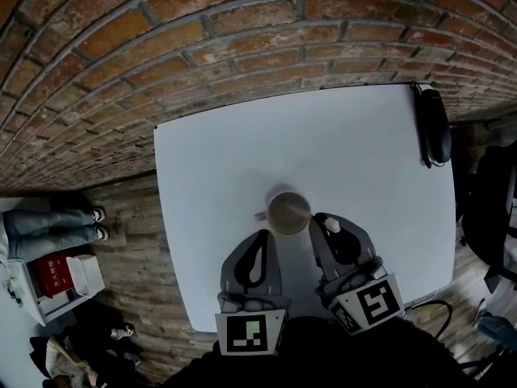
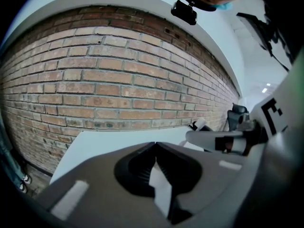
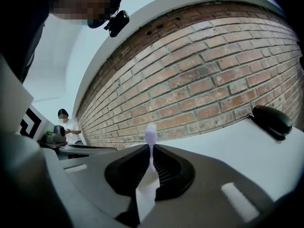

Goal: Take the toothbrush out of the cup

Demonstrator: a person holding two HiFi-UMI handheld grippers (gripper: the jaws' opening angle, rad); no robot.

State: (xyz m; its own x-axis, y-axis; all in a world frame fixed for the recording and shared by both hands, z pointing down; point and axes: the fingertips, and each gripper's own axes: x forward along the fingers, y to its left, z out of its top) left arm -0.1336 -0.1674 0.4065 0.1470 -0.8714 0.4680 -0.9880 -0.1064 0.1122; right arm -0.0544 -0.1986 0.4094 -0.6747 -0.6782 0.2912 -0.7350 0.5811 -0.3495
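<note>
One red-brown brick wall (image 1: 242,23) fills the far side of the scene, and one white square table (image 1: 355,168) stands with its far edge against it. Two grey two-jaw grippers reach in over the table's near edge, each carrying a marker cube. The left gripper (image 2: 156,145) is clenched on nothing, its ribbed black pads meeting at the tips with only bare table showing behind them. The right gripper (image 3: 151,147) is clamped on the one toothbrush. One black elongated object (image 1: 434,125), perhaps a stapler though its make is hard to tell, lies at the far right corner along the right edge. One round grey-brown cup (image 1: 288,212) with a small handle on its left stands midway along the table's width, nearer the near edge, just ahead of the two gripper tips and between them. The slim pale toothbrush (image 3: 150,133) stands upright in the right gripper's pads, its whitish head poking above the jaw tips, just to the right of the cup. Its handle below the pads is hidden by the gripper body, so where its lower end sits cannot be made out. Neither gripper view shows the cup.
</note>
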